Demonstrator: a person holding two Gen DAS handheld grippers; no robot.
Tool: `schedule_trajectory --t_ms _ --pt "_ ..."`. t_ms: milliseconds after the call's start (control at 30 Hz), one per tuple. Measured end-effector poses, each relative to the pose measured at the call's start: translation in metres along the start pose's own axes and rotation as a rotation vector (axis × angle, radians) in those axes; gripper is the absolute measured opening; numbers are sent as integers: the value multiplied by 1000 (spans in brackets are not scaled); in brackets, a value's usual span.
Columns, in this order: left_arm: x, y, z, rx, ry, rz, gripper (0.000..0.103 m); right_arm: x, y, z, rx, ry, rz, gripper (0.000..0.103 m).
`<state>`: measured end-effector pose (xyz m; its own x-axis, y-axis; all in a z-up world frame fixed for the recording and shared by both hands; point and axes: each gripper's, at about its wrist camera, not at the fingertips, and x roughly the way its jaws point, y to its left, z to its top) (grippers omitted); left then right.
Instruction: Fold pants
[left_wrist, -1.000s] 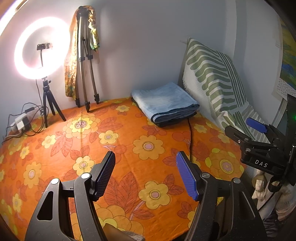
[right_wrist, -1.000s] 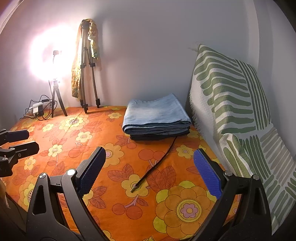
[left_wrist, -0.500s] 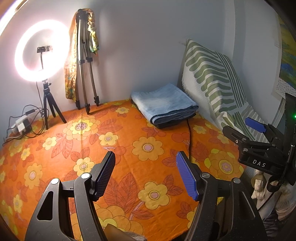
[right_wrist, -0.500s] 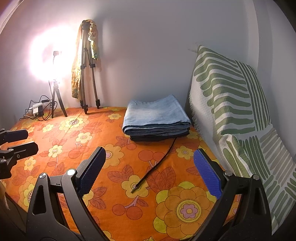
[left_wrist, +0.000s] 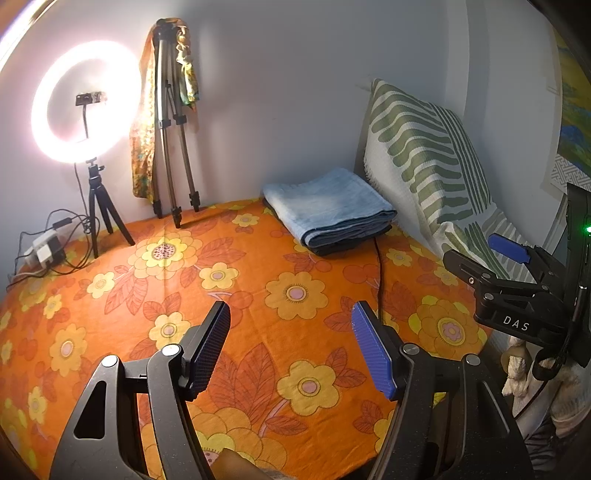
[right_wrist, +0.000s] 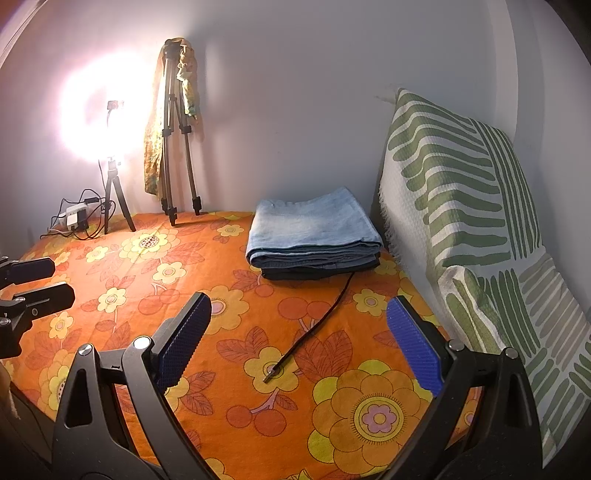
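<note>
Nothing moved since earlier: your left gripper (left_wrist: 290, 343) and right gripper (right_wrist: 299, 341) both hover wide, empty, over the orange floral bed (right_wrist: 229, 295). Folded pants (right_wrist: 314, 230) sit stacked at the far end (beside the green-striped pillow (right_wrist: 461, 206)).

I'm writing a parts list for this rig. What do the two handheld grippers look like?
Both match. The left gripper and right gripper each have black, clamp-like frames with silver rivets and two flat fingers faced with textured blue pads. Seen from the left wrist view, the right gripper's body carries white "DAS" lettering, a black cable and a small green light. No sleeves show.
</note>
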<state>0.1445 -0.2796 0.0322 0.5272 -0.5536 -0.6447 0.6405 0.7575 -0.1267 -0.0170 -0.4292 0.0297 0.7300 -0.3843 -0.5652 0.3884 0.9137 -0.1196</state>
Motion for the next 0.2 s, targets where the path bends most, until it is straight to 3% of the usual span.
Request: schedule_trajectory --t_ms 200 --pt "-3 6 1 -1 -13 6 68 0 1 -1 3 3 2 98"
